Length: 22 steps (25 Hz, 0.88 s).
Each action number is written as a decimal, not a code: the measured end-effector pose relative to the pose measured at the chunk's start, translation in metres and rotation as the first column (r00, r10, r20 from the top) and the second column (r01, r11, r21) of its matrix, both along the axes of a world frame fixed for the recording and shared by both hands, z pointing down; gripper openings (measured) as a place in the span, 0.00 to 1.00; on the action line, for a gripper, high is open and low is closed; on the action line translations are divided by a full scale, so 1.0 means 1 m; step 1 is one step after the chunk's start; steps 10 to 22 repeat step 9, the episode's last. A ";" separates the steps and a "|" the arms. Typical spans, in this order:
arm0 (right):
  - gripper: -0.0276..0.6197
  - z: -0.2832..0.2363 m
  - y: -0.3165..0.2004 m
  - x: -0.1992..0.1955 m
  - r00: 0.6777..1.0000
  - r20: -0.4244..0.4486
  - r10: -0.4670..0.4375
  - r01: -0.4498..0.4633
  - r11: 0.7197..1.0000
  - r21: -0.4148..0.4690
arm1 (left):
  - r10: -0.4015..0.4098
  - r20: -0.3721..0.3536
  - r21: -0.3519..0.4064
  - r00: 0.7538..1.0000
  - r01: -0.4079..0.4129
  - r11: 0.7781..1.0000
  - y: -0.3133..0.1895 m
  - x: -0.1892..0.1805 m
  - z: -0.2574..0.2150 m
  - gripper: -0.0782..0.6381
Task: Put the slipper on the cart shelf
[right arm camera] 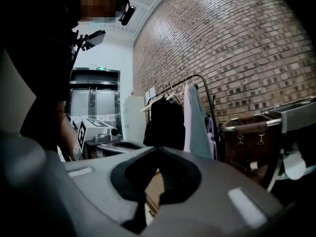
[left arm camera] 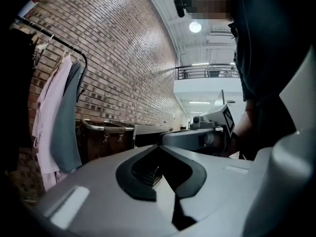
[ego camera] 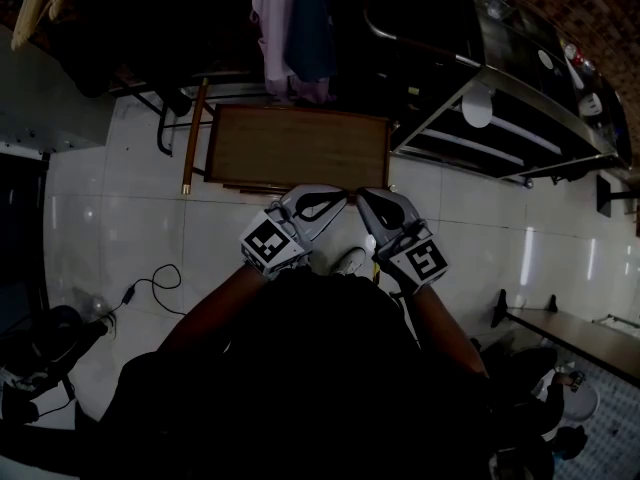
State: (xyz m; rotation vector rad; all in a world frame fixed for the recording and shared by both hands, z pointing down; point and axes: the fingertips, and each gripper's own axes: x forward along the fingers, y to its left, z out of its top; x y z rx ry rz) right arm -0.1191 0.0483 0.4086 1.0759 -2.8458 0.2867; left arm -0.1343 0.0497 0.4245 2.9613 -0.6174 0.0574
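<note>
I hold both grippers close together in front of my body, over the white tiled floor. The left gripper [ego camera: 343, 198] and the right gripper [ego camera: 364, 196] point toward each other, tips nearly touching. Both are shut with nothing between the jaws, as the left gripper view [left arm camera: 159, 146] and the right gripper view [right arm camera: 158, 148] show. A metal cart [ego camera: 520, 108] with shelves stands at the upper right. A white oval thing [ego camera: 477, 105], perhaps the slipper, lies on one of its shelves and shows under the cart's frame [right arm camera: 295, 166]. Another white thing [ego camera: 352, 261] lies on the floor below my grippers; I cannot tell what it is.
A brown low platform [ego camera: 298, 148] lies on the floor just beyond the grippers. Garments hang on a rack [ego camera: 290, 28] against the brick wall. A black cable [ego camera: 150, 288] trails on the floor at the left. A bench [ego camera: 570, 328] stands at the right.
</note>
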 end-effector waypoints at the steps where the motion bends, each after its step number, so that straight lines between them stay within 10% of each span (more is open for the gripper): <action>1: 0.05 0.000 0.000 0.001 1.000 0.002 -0.001 0.001 1.000 -0.002 | -0.001 0.000 0.001 1.000 0.001 1.000 0.000 0.001 0.000 0.11; 22: 0.05 0.003 -0.003 0.007 1.000 0.014 -0.004 0.004 1.000 -0.016 | -0.006 -0.001 -0.036 1.000 0.006 0.999 -0.002 0.007 -0.004 0.11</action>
